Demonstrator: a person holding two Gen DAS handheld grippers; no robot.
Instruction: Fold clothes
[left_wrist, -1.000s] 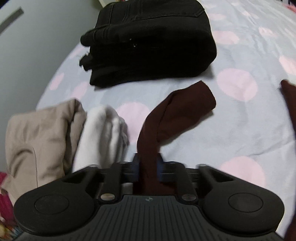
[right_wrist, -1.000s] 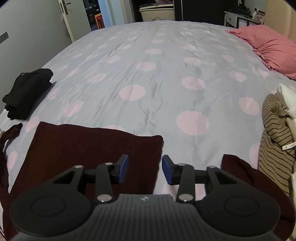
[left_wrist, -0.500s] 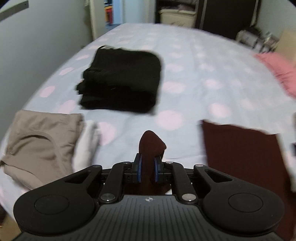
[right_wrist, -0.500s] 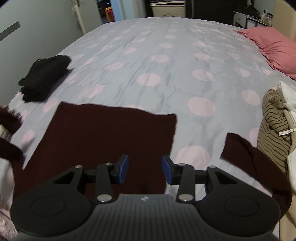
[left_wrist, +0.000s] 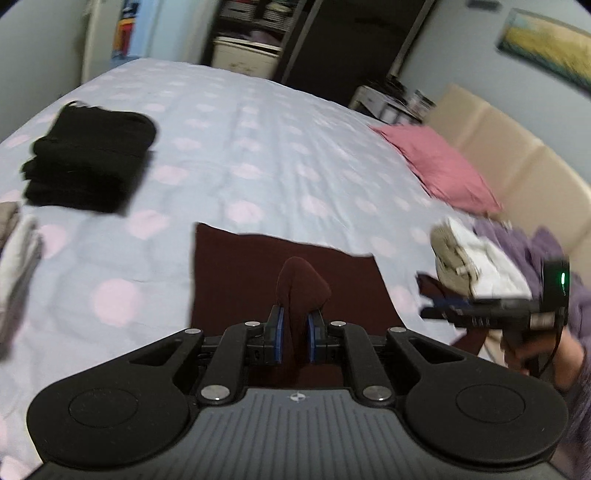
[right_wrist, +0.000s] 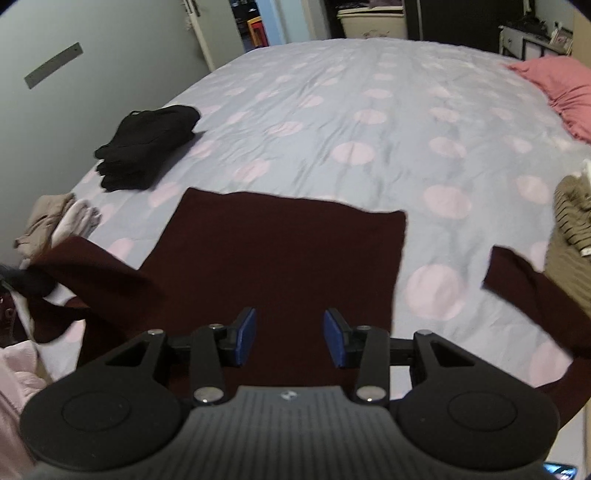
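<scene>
Lifted sleeve (left_wrist: 301, 284) in left claw (left_wrist: 294, 334) (one garment).

A pink pillow (right_wrist: 561, 86) lies on the polka-dot bedspread (right_wrist: 369, 110), near a beige headboard (left_wrist: 517, 155).

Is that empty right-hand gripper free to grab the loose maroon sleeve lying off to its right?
Probably yes. The right gripper is open and empty above the maroon sweater, and the right sleeve lies uncovered on the bedspread, beside the striped garment.
</scene>
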